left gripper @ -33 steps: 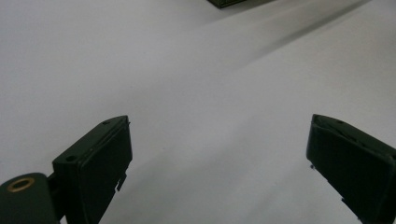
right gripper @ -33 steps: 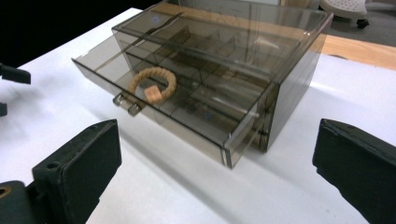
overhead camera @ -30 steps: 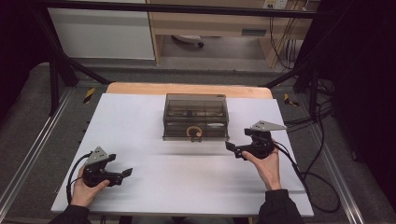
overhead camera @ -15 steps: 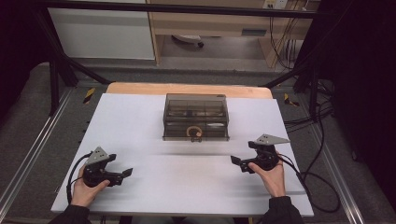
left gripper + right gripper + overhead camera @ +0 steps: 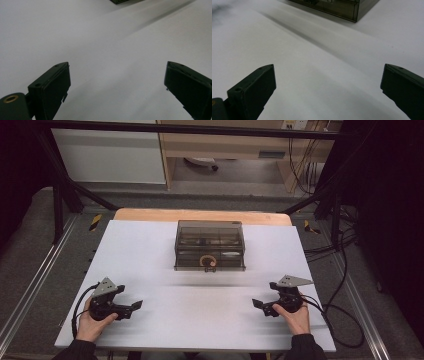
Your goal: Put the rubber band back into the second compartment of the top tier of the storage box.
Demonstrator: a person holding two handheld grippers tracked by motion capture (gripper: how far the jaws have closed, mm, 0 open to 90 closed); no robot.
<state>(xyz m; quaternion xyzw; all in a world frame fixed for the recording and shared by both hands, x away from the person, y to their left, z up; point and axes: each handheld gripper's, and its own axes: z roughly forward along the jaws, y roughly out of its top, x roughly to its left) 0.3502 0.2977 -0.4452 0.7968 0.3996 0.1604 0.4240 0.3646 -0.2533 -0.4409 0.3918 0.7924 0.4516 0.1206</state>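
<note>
1. Centre frame in the high view, slightly above the middle: smoked translucent box with its lid on, sitting on the white table top. A tan ring-shaped item shows through the box's front wall, low and centred; can't tell what it is.
2. Lower left of the high view: left gripper, held in the person's left hand, resting low over the table near the bottom edge. Jaws point toward frame right.
3. Lower right of the high view: right gripper, held in the right hand. Jaws point toward frame left, so the two grippers face each other across bare table.
4. Both grippers are well apart from the box and from each other; neither touches anything but possibly the table.
5. Left gripper view: left gripper has its jaws spread wide, nothing between them, plain white surface beyond. A dark corner of the box clips the top edge.
6. Right gripper view: right gripper also has jaws spread wide and empty. The box sits along the top edge, centre to right, one corner toward the camera.
7. Cables trail off the right gripper past the table's right edge.
</note>
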